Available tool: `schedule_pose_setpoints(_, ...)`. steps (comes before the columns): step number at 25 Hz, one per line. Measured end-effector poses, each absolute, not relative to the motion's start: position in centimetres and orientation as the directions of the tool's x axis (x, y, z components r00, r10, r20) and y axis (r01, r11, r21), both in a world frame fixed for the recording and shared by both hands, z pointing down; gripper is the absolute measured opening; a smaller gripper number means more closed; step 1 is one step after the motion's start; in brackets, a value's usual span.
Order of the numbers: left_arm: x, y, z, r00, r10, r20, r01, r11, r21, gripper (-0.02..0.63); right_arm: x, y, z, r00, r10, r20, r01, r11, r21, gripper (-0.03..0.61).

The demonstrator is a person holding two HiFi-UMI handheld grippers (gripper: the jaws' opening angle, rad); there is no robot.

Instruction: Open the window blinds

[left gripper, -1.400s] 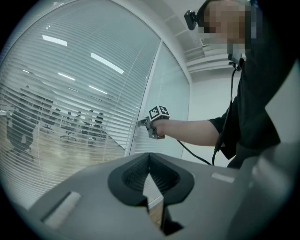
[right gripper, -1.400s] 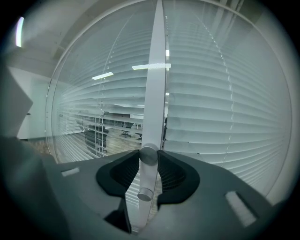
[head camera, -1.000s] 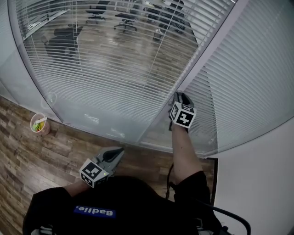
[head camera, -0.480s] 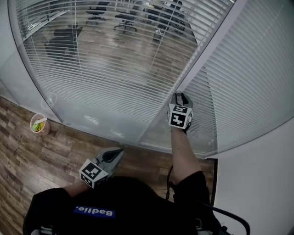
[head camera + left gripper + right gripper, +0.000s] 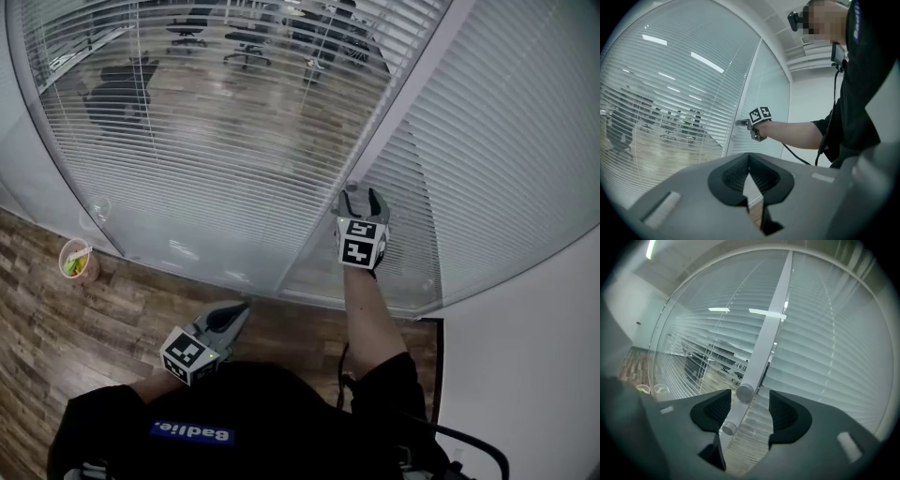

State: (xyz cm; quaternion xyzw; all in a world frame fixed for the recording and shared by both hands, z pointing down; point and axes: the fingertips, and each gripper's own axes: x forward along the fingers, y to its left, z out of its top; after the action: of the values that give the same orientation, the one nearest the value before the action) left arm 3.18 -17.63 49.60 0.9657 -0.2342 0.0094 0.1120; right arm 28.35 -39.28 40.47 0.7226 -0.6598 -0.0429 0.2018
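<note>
At the pale upright post (image 5: pixel 405 111) between the two glazed panels, I have the right gripper (image 5: pixel 363 195) raised and pointed at the glass. Its jaws have just been opening and now stand spread wide. In the right gripper view a round knob (image 5: pixel 745 392) on the post sits between them with a gap on either side, so neither pad presses on it. A second knob (image 5: pixel 727 428) sits just below it on the same post.

To the left of the post, the window blinds (image 5: pixel 216 141) hang behind the glass with their slats tilted far enough that I can see office chairs (image 5: pixel 117 89) and a wooden floor through them. The right panel's blinds (image 5: pixel 506 159) are flat and opaque white.

My left gripper (image 5: pixel 246 307) is held low near the body, above the wood floor (image 5: pixel 56 328) and well apart from the glass. Its jaws are pressed together with nothing between them.

A paper cup (image 5: pixel 77 262) with something green inside stands on the floor beside the glass, far left.
</note>
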Motion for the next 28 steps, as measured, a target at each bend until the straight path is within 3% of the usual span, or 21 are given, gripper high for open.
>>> schedule_pose_setpoints(12,9.5,-14.0,49.2,0.923,-0.370,0.110,-0.385,-0.902,0.195,0.000,32.5,-33.6,39.7,0.119,-0.980,0.159,-0.953,-0.068,0.295,0.241)
schedule_pose_setpoints(18,12.2,-11.8,50.1,0.904,-0.398,0.155,-0.422,-0.888,0.182,0.000,33.9,-31.7,40.9,0.059,-0.988,0.146,-0.968,-0.021,0.249,0.239)
schedule_pose_setpoints(28,10.9,-10.1,50.9,0.879,-0.449,0.162,-0.473,-0.865,0.170,0.000,32.1,-30.0,43.1,0.011,-0.987,0.162,-0.976,0.025,0.216,0.239)
